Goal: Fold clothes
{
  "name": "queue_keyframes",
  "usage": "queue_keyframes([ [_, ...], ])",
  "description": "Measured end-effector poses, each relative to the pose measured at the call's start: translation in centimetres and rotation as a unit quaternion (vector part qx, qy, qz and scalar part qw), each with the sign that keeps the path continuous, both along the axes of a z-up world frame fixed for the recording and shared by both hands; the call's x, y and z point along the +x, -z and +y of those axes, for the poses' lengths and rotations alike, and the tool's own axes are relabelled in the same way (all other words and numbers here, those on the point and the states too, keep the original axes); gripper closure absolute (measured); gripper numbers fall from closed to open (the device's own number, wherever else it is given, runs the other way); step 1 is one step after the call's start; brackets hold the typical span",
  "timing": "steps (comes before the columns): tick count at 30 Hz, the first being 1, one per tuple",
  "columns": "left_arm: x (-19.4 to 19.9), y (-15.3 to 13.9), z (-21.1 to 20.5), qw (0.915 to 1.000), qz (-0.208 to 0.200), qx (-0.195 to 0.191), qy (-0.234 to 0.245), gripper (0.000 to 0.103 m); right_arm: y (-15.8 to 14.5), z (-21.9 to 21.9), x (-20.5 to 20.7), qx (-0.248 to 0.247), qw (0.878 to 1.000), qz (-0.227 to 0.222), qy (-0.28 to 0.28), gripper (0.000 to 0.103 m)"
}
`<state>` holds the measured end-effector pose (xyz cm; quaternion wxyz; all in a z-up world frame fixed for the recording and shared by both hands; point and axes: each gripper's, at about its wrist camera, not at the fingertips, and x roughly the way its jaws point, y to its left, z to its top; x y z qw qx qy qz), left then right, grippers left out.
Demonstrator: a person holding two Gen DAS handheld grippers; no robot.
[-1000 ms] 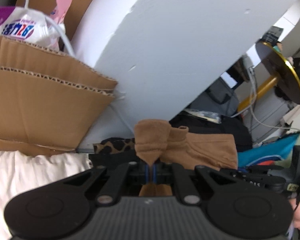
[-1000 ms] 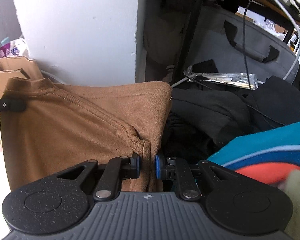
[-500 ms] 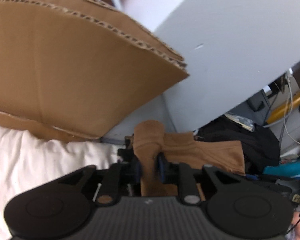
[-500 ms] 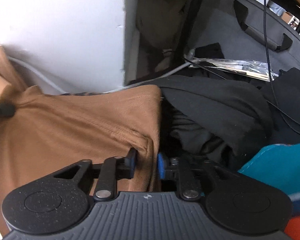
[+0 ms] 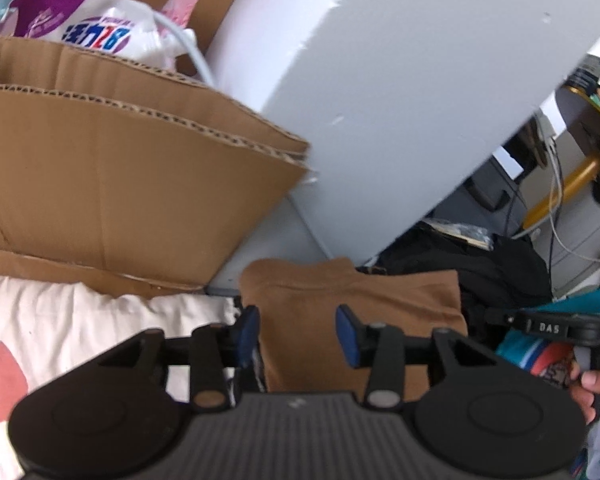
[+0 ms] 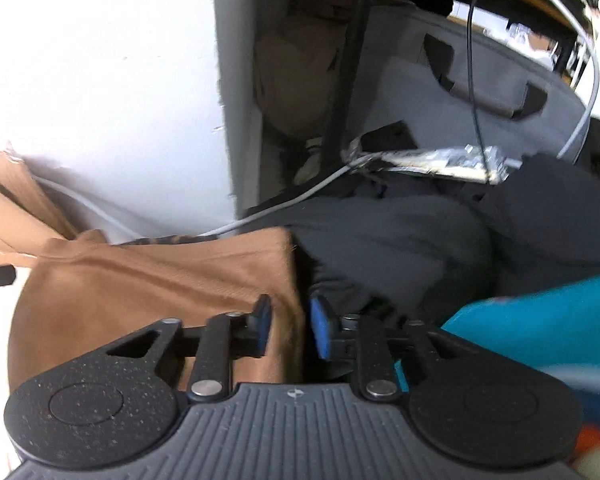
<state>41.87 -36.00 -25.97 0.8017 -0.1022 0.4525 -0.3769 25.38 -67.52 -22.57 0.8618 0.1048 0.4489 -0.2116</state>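
One brown garment (image 5: 356, 304) lies near. Two cardboard sheets (image 5: 132, 168) stand stacked at far left. One white plastic bag (image 5: 112, 36) sits behind them. One grey bag (image 6: 480, 92) stands far right. One teal garment (image 6: 540, 320) lies near right.

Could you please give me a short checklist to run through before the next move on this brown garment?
1. Left hand-held gripper clear of the cloth: ok; jaws opening, brown garment lies between them unpinched.
2. Right hand-held gripper holding the garment's edge: cannot tell; jaws closing around the edge, contact unclear.
3. Garment laid flat: ok, mostly smooth in both views.
4. White cable clear of the garment: not ok; it runs along the far edge.
5. Dark clothes clear: not ok; they abut the garment's right side.
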Motion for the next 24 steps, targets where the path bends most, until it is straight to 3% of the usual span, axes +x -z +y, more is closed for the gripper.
queue_keyframes([
  [3, -1.4, -0.4, -0.4, 0.9996, -0.023, 0.005, 0.014, 0.067, 1.0, 0.9, -0.1, 0.007, 1.000, -0.004, -0.010, 0.089],
  [8, -2.8, -0.1, -1.2, 0.9984, -0.001, -0.012, 0.054, 0.070, 3.7, 1.2, 0.5, 0.006, 1.000, 0.018, -0.005, 0.089],
  [14, -3.6, 1.1, -1.8, 0.9976, 0.003, 0.013, 0.068, 0.071, 5.6, 0.3, 2.0, -0.023, 0.999, 0.025, -0.001, 0.091],
  [24, -4.3, 0.8, -1.2, 0.9965, -0.017, 0.039, 0.072, 0.073, 4.1, 0.8, 1.3, -0.033, 0.999, -0.016, -0.003, 0.089],
])
